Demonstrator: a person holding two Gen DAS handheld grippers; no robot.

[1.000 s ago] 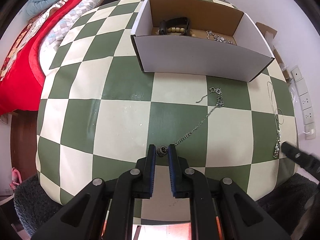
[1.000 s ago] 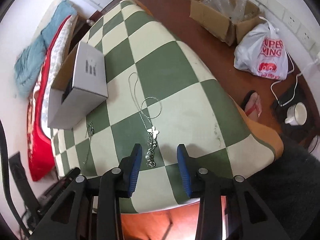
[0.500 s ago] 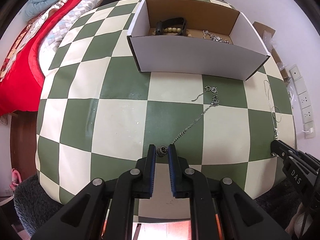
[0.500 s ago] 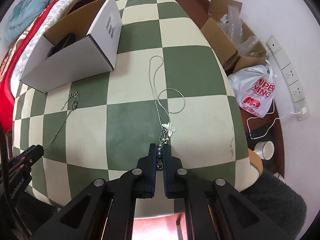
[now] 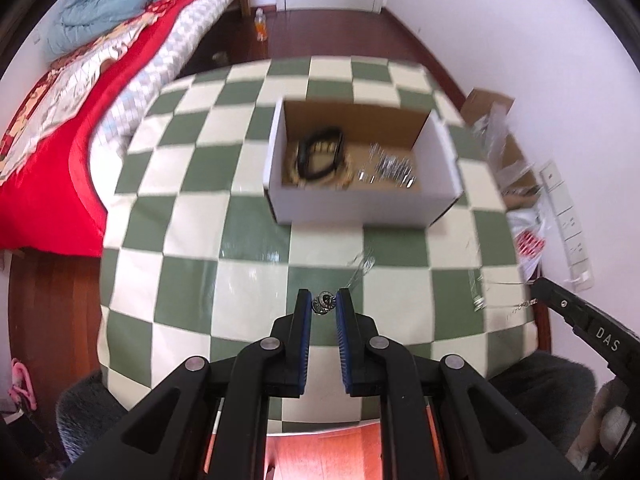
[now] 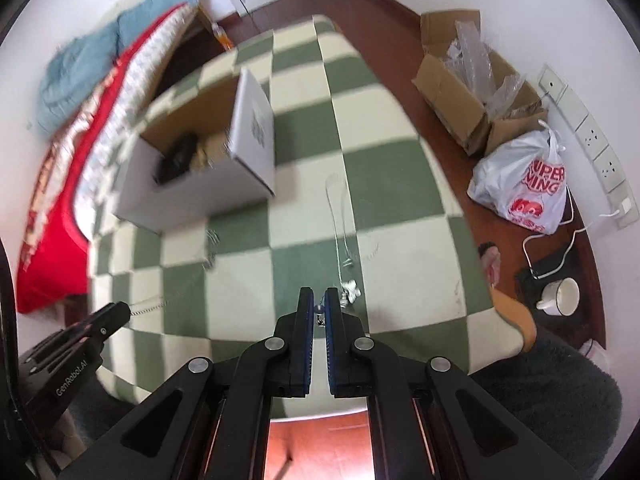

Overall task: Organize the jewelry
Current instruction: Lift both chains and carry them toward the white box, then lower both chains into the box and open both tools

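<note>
Necklace pendant (image 5: 323,304) seemingly pinched by left gripper (image 5: 324,303), blurred box (image 5: 362,164) beyond

"DAS" on right gripper (image 5: 538,289), "GenRobot.AI" on left gripper (image 6: 120,312)

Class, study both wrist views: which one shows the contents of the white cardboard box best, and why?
The left wrist view: it looks down into the white cardboard box, showing a dark bracelet and silver pieces, though blurred. The right wrist view sees the box obliquely, with only something dark inside.

Red bedspread (image 5: 60,128), plastic bag (image 6: 528,188), mug (image 6: 560,296).
</note>
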